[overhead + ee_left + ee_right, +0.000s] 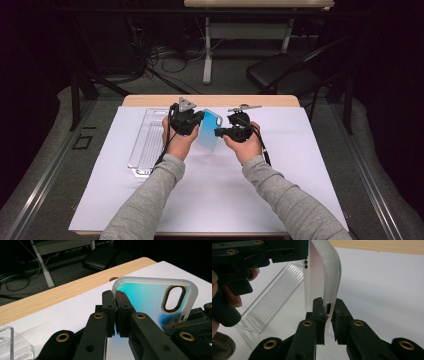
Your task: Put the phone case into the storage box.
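A translucent blue phone case (pixel 210 131) with a frosted rim is held upright above the white sheet between both grippers. In the left gripper view my left gripper (pixel 115 293) is shut on the rim of the case (pixel 150 297), at the end away from the oval camera hole (pixel 174 298). In the right gripper view my right gripper (pixel 328 301) is shut on the side edge of the case (pixel 324 277), right at a small slot in the rim. From above, the left gripper (pixel 196 120) and right gripper (pixel 218 133) face each other across the case.
A long clear plastic tray (pixel 147 142) lies on the white sheet (pixel 300 165) left of the left hand. The wooden table's far edge (pixel 210 100) runs behind the grippers. Beyond it stand a dark chair (pixel 280 72) and a table leg with cables on the floor.
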